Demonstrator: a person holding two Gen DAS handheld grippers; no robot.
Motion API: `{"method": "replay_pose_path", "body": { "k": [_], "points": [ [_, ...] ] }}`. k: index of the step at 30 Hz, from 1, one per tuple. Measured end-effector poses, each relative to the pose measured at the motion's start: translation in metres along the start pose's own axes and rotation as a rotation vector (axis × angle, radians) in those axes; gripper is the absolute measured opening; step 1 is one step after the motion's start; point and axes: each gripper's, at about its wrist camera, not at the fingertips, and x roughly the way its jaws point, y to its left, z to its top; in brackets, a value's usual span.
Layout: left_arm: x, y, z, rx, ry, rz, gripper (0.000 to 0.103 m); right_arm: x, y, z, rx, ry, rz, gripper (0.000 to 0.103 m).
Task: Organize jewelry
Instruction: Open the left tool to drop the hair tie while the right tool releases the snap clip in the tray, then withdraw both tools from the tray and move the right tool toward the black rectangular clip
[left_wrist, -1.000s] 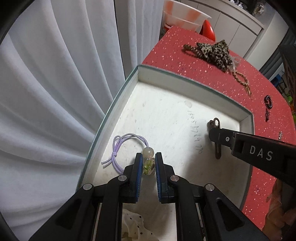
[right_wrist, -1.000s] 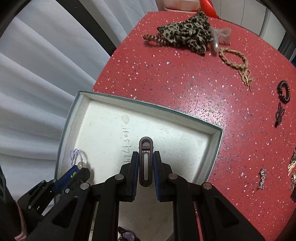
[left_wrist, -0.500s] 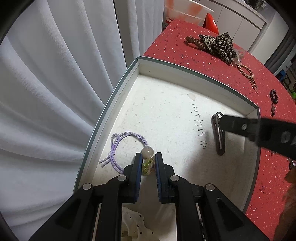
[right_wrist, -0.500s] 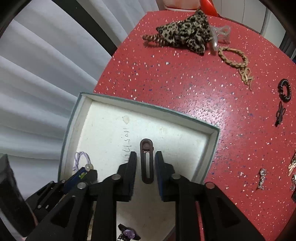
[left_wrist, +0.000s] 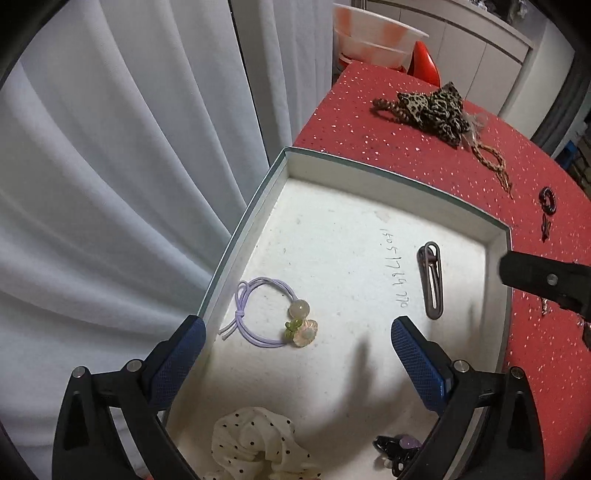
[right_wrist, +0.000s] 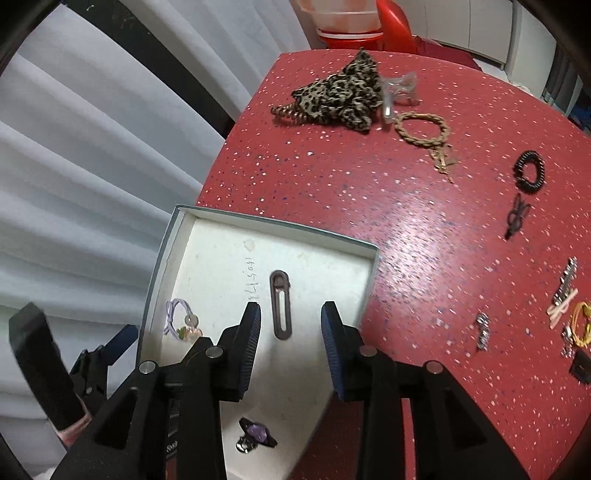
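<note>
Hovering over the near end of the box (left_wrist: 284, 162), the left gripper (left_wrist: 295, 343) had its jaws spread wide and held nothing; the right gripper (right_wrist: 290, 332) was likewise spread and empty above the box floor. Closest to the cameras, a cream polka-dot scrunchie (left_wrist: 255, 443) and a small black clip with a purple stone (right_wrist: 256, 437) lay inside the box at its near end. Just beyond them the lilac hair tie with its beads (left_wrist: 273, 317) rested on the white lining near the left wall, apart from both grippers, and the brown hair clip (left_wrist: 431, 280) lay flat further right, beside the handwritten numbers. So four pieces appeared to be stowed.

Past the box, much was left on the red bench (right_wrist: 332, 177). To the right sat a small silver piece (right_wrist: 482, 328), a cluster of clips and a yellow tie (right_wrist: 580, 325) at the frame edge, a dark bow clip (right_wrist: 516, 219) and a black coil tie (right_wrist: 530, 171). Farthest away lay the braided rope bracelet (right_wrist: 421, 127), a clear claw clip (right_wrist: 400, 88) and the leopard scrunchie (right_wrist: 340, 96), touching a brown spiral tie (right_wrist: 288, 110). By that count the job looked under halfway done, with the next pick probably among the nearer pieces on the right.
</note>
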Motion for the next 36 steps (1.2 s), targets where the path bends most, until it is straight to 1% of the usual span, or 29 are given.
{"method": "replay_pose_path", "body": {
  "k": [2, 4, 6, 9, 13, 16, 19, 22, 28, 32, 36],
  "points": [
    [-0.002, -0.002, -0.002, 0.002, 0.007, -0.001, 0.101, -0.007, -0.005, -0.006, 0.009, -0.003, -0.005, 0.037],
    [-0.005, -0.005, -0.002, 0.009, 0.006, 0.002, 0.101, -0.012, -0.011, -0.012, 0.023, -0.005, -0.011, 0.04],
    [-0.013, -0.008, -0.006, 0.026, -0.006, 0.007, 0.101, -0.021, -0.02, -0.02, 0.04, -0.008, -0.017, 0.049],
    [-0.023, -0.012, -0.012, 0.05, -0.017, 0.003, 0.102, -0.031, -0.034, -0.033, 0.073, -0.003, -0.025, 0.06],
    [-0.04, -0.022, -0.019, 0.072, -0.019, -0.011, 0.102, -0.044, -0.058, -0.053, 0.134, 0.012, -0.038, 0.068],
    [-0.055, -0.036, -0.026, 0.1, -0.006, -0.04, 0.102, -0.057, -0.081, -0.074, 0.184, 0.018, -0.053, 0.079],
    [-0.065, -0.052, -0.032, 0.128, -0.001, -0.059, 0.102, -0.068, -0.103, -0.092, 0.226, 0.022, -0.072, 0.08],
    [-0.077, -0.072, -0.037, 0.165, -0.004, -0.074, 0.102, -0.079, -0.124, -0.107, 0.265, 0.018, -0.09, 0.084],
    [-0.091, -0.115, -0.045, 0.224, 0.0, -0.132, 0.102, -0.097, -0.161, -0.134, 0.325, 0.005, -0.114, 0.087],
    [-0.092, -0.145, -0.049, 0.255, 0.035, -0.179, 0.102, -0.106, -0.18, -0.146, 0.326, -0.006, -0.143, 0.088],
    [-0.09, -0.173, -0.052, 0.28, 0.047, -0.185, 0.102, -0.113, -0.198, -0.153, 0.316, 0.002, -0.164, 0.088]
  ]
}}
